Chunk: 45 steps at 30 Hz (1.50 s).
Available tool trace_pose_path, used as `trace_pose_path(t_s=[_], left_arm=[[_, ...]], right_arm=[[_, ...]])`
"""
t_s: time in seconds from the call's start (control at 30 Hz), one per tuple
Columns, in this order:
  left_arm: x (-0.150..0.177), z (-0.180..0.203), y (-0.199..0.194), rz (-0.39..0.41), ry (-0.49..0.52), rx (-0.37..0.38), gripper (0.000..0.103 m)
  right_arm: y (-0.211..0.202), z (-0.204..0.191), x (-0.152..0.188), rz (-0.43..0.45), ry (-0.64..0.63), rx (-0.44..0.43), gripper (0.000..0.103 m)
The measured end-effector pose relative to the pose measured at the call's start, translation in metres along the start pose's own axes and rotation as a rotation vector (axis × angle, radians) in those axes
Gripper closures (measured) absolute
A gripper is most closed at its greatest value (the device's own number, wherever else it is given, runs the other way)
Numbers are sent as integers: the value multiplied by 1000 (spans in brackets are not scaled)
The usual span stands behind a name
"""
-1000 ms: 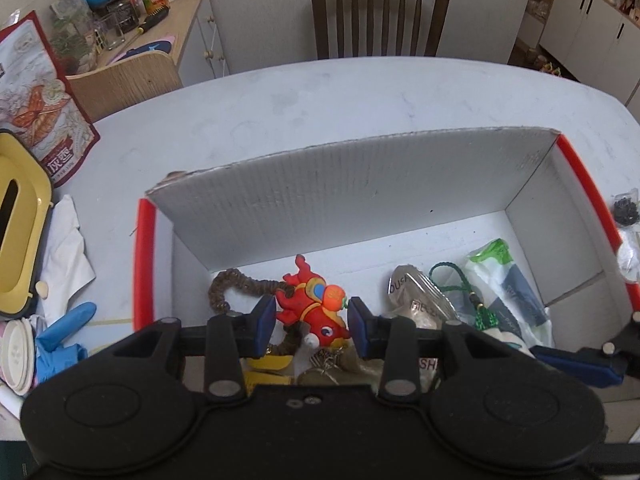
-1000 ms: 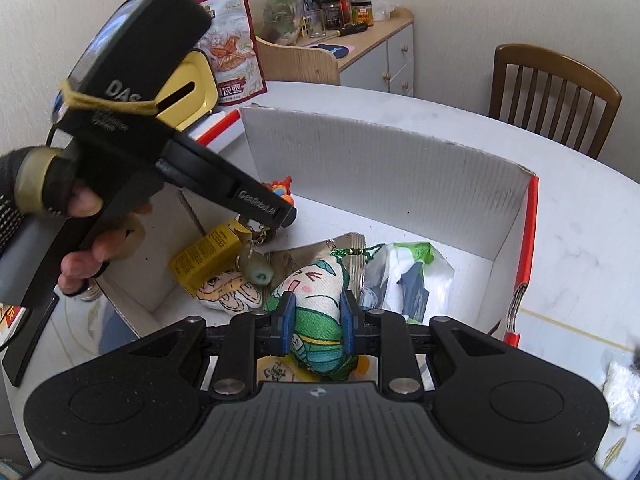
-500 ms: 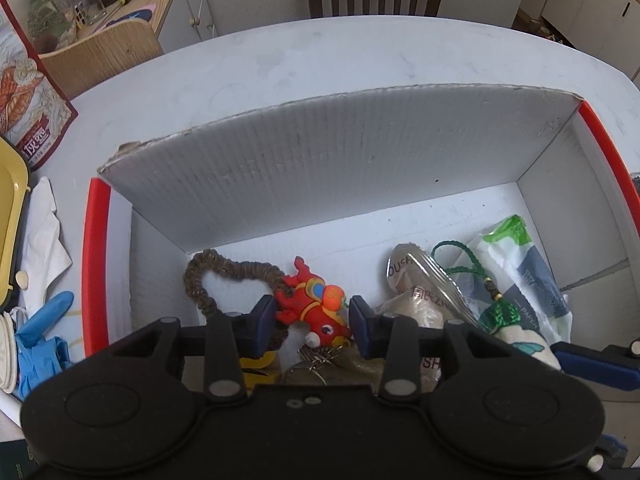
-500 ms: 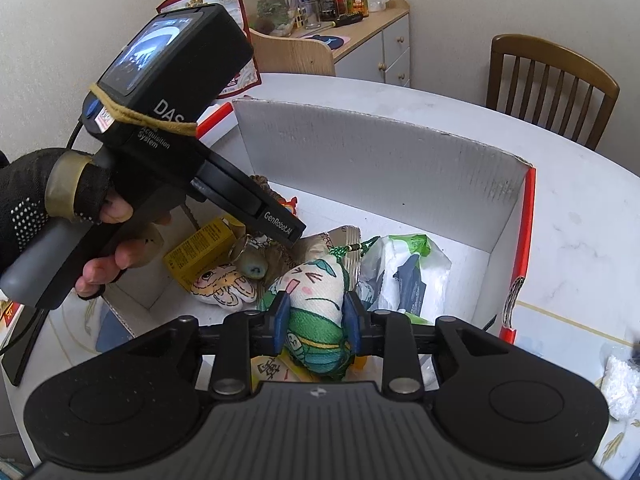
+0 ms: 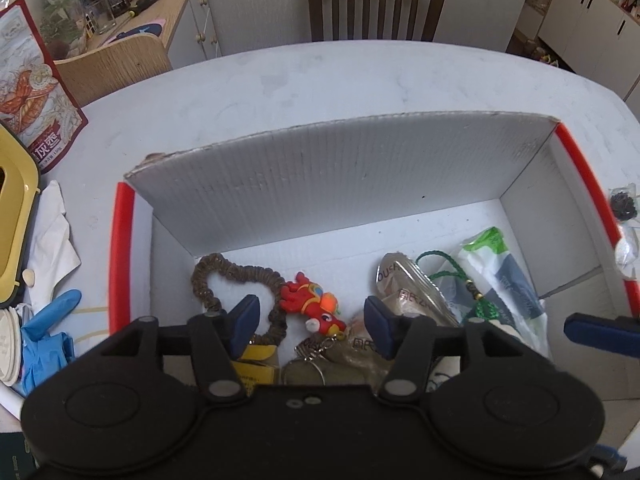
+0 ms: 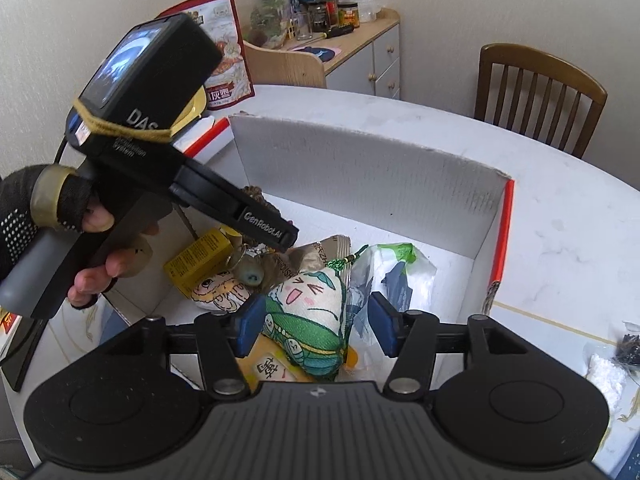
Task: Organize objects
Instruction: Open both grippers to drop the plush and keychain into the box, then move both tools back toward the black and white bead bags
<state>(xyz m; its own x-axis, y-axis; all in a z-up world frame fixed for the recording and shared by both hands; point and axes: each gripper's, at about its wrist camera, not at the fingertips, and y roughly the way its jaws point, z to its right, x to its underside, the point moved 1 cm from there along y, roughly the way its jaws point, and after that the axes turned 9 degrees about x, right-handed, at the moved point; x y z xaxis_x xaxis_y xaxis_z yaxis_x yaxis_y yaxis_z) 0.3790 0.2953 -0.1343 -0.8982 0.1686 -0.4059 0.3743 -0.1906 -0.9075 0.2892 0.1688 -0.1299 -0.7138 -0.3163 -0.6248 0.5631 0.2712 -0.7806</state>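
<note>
Both tongs hung spread over the box (image 5: pixel 344 184) on the bench, the left tongs (image 5: pixel 312 322) above the red toy (image 5: pixel 312 300), the right tongs (image 6: pixel 316 324) around the green pouch (image 6: pixel 312 316), apparently having let go.

The left gripper (image 5: pixel 310 322) hangs over the near wall of a white corrugated cardboard box with red-edged flaps (image 5: pixel 340 184), its blue-padded fingers (image 5: pixel 244 318) spread wide with nothing between them. Below the gap a red and orange toy keychain figure (image 5: pixel 310 300) lies on the box floor, touching a brown beaded loop (image 5: pixel 224 276). Toward the box's right wall sit a silver foil packet (image 5: pixel 404 280), a green braided cord (image 5: pixel 448 268) and a green-and-white plastic bag (image 5: pixel 504 272). A blue rubber glove (image 5: pixel 48 324) lies at the white tabletop's (image 5: pixel 320 80) left edge.
</note>
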Motion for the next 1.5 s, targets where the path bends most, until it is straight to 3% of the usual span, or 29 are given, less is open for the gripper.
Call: trace_pose_path(t_s=[0.57, 1.0, 1.5], left_arm=[[21, 21, -66, 142, 3, 50, 39], [46, 50, -119, 252, 36, 68, 27], [63, 92, -145, 322, 42, 55, 10]], right_arm=[[-57, 5, 5, 97, 46, 14, 40], [-100, 7, 20, 168, 69, -11, 34], [-149, 42, 38, 253, 99, -45, 24]])
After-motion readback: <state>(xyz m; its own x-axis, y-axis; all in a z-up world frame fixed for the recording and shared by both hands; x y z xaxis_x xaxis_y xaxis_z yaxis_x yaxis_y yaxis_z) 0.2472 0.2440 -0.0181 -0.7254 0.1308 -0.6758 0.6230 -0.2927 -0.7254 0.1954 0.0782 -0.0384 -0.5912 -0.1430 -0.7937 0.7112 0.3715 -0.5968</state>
